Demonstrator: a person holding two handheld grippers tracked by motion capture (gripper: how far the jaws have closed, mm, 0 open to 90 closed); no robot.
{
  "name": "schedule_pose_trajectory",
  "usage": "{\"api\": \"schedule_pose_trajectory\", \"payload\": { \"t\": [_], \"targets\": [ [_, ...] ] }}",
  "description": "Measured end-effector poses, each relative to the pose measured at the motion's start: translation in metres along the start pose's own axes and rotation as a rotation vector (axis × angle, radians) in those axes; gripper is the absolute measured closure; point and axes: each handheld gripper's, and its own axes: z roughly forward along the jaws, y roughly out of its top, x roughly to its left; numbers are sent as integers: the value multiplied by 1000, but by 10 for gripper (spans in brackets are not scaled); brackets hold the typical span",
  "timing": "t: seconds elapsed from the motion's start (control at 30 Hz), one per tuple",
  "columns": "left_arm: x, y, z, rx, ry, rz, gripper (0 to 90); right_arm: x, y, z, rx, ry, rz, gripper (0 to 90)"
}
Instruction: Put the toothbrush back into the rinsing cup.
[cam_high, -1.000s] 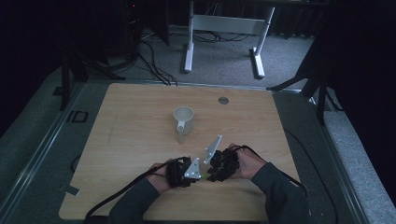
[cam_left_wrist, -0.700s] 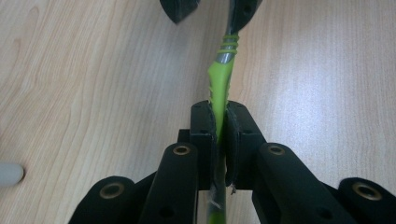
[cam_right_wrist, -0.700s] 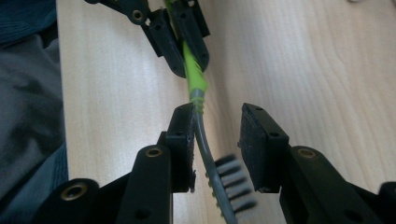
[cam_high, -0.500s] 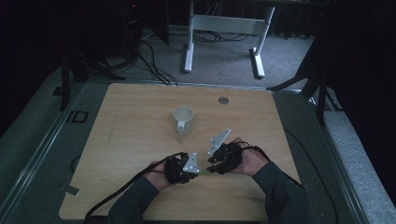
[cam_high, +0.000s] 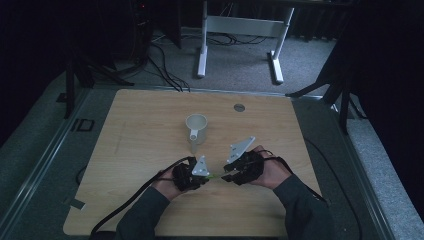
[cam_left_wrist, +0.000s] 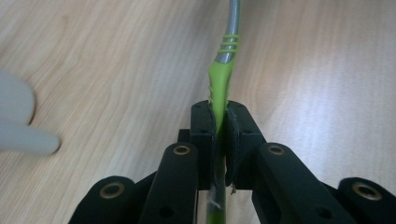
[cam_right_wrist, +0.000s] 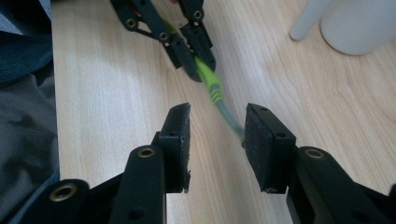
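Green toothbrush clamped in left claw, reaching between right claw's parted jaws.

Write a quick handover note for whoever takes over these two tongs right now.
Left tongs: shut on the green handle of the tool, held low over the table.
Right tongs: open, jaws have just been opening; the tool's grey end passes between the pads without being pressed.
Mug: upright on the table beyond both hands, nothing in contact with it.
Done: the tool has passed to the left tongs, judging by the grip.
Left: probably carry the tool to the mug; that part is a guess.
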Motion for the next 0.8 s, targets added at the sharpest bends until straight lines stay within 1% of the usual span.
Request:
{"api": "schedule_pose_trajectory", "payload": {
  "t": [0.1,0.2,0.5,0.7,0.77,0.8],
  "targets": [
    [4,-3,-1,-14,15,-27,836,1,-1,-3,-4,-8,2,606],
    [7,-4,-3,-32,25,-54,836,1,-3,-4,-21,2,3,606],
    [13,-5,-8,-92,48,-102,836,2,-16,-1,-16,0,24,599],
    [15,-5,-9,-102,50,-107,835,5,-21,9,13,5,29,586],
    [15,-5,-10,-108,54,-108,836,6,-23,14,22,18,30,581],
    [16,-5,-10,-111,53,-112,836,6,-23,14,22,18,30,581]
  ]
}}
